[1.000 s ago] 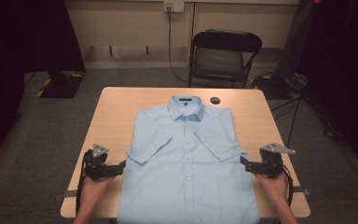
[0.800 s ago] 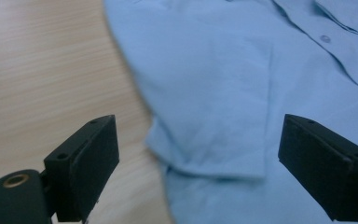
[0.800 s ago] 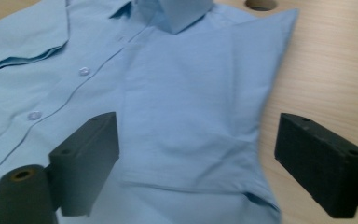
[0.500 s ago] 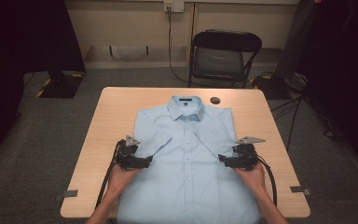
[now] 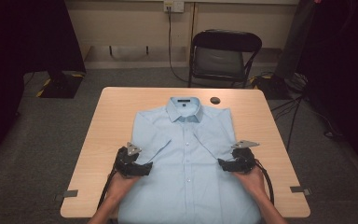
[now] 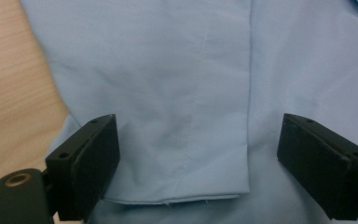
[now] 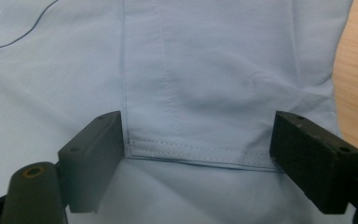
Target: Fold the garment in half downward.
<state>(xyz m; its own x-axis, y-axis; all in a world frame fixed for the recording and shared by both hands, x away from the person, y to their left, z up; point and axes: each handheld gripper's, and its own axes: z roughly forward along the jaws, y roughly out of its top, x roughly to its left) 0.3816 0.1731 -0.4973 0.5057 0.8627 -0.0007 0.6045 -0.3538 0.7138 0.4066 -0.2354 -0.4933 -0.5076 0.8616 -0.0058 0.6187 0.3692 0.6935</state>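
While both hands sit nearest the viewer, the left gripper [image 5: 142, 169] and right gripper [image 5: 224, 164] stand open, each straddling a folded-in sleeve hem [image 6: 177, 198] of the shirt [image 5: 186, 154], whose collar [image 5: 185, 108] lies beyond them.

Both tongs, left [image 5: 142, 169] and right [image 5: 224, 164], are black with blocky, screw-holed jaws, grey three-cornered top plates and trailing black cables; the forearms look unsleeved.

Both grippers [image 5: 147, 169] [image 5: 220, 163] over the flat shirt [image 5: 186, 158]
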